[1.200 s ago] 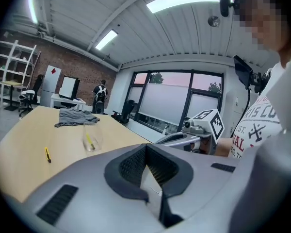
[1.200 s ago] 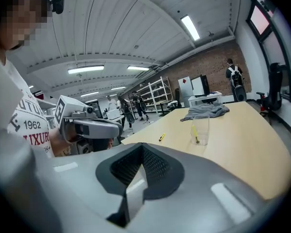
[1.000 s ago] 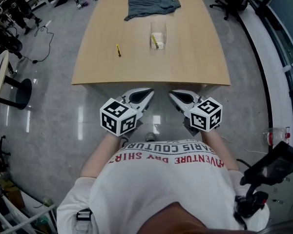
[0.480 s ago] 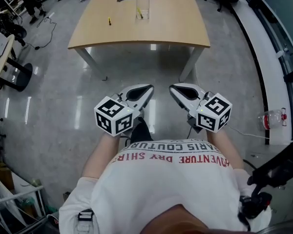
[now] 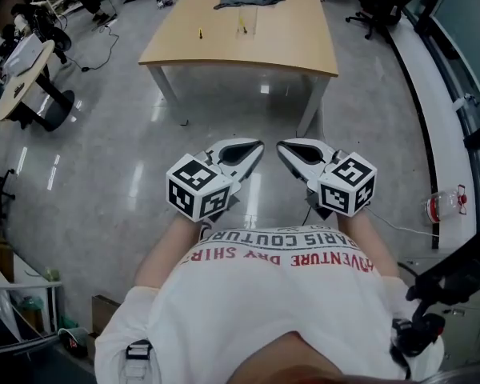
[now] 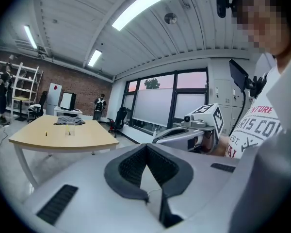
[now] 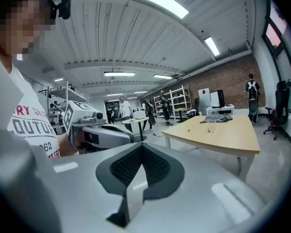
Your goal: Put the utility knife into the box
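Wood table (image 5: pixel 288 42) at 12 o'clock | utility knife (image 5: pixel 199 33) at 9 o'clock of box (image 5: pixel 242 25) | left gripper (image 5: pixel 258 144), right gripper (image 5: pixel 281 145) clenched, empty | brick wall (image 7: pixel 233 76) appeared in gripper views only

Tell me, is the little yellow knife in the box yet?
Not in. The utility knife lies on the bare table, left of the clear box and apart from it.
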Demonstrator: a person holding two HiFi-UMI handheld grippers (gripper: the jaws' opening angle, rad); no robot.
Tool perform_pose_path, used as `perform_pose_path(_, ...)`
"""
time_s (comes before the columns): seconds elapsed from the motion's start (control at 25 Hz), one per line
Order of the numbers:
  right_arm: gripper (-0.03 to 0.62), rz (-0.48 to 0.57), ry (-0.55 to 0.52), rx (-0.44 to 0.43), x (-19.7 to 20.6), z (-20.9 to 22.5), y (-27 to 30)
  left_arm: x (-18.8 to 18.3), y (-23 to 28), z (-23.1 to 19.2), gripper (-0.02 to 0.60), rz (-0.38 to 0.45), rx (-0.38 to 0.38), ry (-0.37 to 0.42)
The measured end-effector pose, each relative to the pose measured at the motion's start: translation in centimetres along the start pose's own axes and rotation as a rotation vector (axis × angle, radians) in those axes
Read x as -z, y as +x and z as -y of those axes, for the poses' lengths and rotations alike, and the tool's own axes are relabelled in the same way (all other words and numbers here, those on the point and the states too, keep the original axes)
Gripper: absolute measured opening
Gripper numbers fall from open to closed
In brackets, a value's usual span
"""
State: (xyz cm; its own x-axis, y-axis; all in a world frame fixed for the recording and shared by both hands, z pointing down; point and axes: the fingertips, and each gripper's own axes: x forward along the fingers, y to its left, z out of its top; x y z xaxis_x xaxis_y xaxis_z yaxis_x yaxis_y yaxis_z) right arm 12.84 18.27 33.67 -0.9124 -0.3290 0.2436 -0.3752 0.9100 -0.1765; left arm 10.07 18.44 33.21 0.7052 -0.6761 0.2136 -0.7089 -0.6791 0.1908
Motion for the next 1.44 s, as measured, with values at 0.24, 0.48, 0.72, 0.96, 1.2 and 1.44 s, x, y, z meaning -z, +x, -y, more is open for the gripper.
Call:
perform_pose_path(0.24, 0.002, 0.013, 0.011, -0.008, -0.3, -2.2, -0.7, 0.3, -1.7, 1.6, 0.002, -0.018, -0.016, 0.011)
perform_pose_path(0.48, 0.000, 0.012, 0.008, -0.003, -0.1, -2.5, -1.2, 0.4, -1.8, 2.1, 0.002, -0.028, -0.020, 0.018)
perform_pose_path(0.72, 0.000, 0.024, 0.010, -0.002, -0.5, -2.3, -1.6, 0.0, -1.5, 2.2, 0.002, -0.030, -0.016, 0.030)
perform_pose_path(0.96, 0.000, 0.027, 0.010, -0.006, -0.4, -1.9, -1.9, 0.0, -1.2, 2.3, 0.002, -0.030, -0.019, 0.034)
perform_pose_path(1.2, 0.001, 0.025, 0.000, -0.015, -0.3, -2.0, -2.0, 0.1, -1.0, 2.4, 0.002, -0.026, -0.023, 0.036)
perform_pose_path(1.44, 0.000, 0.025, 0.001, -0.012, -0.2, -2.2, -2.1, 0.2, -1.2, 2.6, 0.002, -0.033, -0.019, 0.040)
